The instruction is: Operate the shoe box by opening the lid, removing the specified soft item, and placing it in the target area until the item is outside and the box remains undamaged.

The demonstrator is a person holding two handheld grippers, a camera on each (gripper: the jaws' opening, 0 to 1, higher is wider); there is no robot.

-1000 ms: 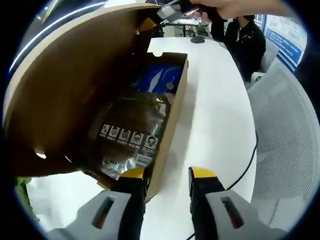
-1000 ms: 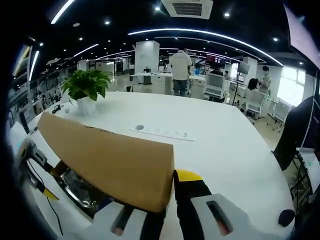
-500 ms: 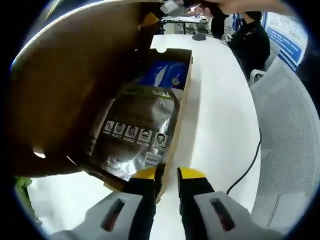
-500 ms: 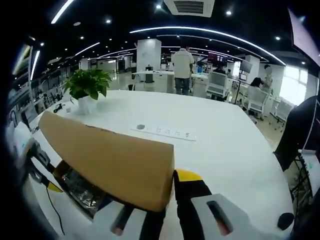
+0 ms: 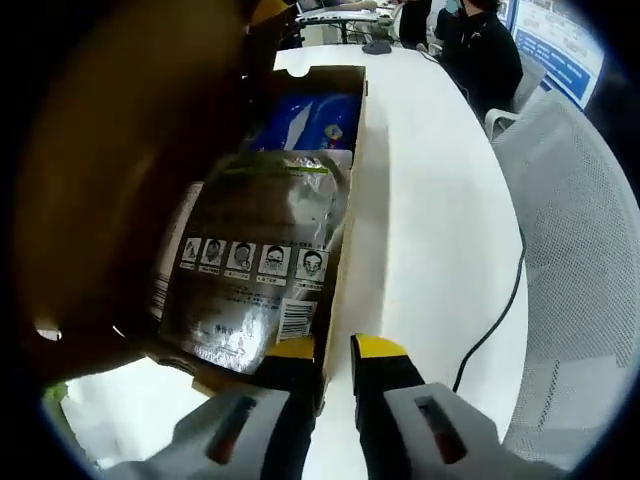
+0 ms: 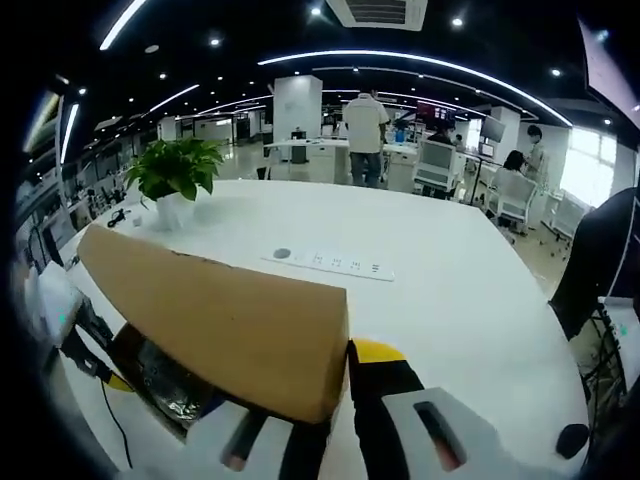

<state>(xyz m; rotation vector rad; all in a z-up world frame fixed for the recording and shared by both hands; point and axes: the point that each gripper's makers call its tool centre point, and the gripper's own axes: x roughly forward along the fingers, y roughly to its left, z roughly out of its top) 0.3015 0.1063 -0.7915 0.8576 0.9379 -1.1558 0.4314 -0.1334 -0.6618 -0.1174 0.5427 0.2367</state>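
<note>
Shoe box (image 5: 345, 200): lid (image 6: 215, 325) clamped up by right tongs (image 6: 335, 395). Left tongs (image 5: 335, 350), narrowed since earlier, apparently pinching box wall beside foil pouch (image 5: 255, 255); extraction pending.

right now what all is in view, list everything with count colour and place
shoe box: 1, brown cardboard, on the white table, open
lid: 1, brown, raised, its edge between the right gripper's jaws
silver pouch: 1, silver foil with printed faces, lying in the box
blue packet: 1, blue, in the box beyond the pouch
table: 1, white, under the box
potted plant: 1, green in a white pot, on the far side of the table
power strip: 1, white, flat on the table
cable: 1, black, trailing over the table edge
mesh chair: 1, pale grey, beside the table
left gripper: 1, grey with yellow tips, astride the box's near wall
right gripper: 1, same colours, on the lid
</note>
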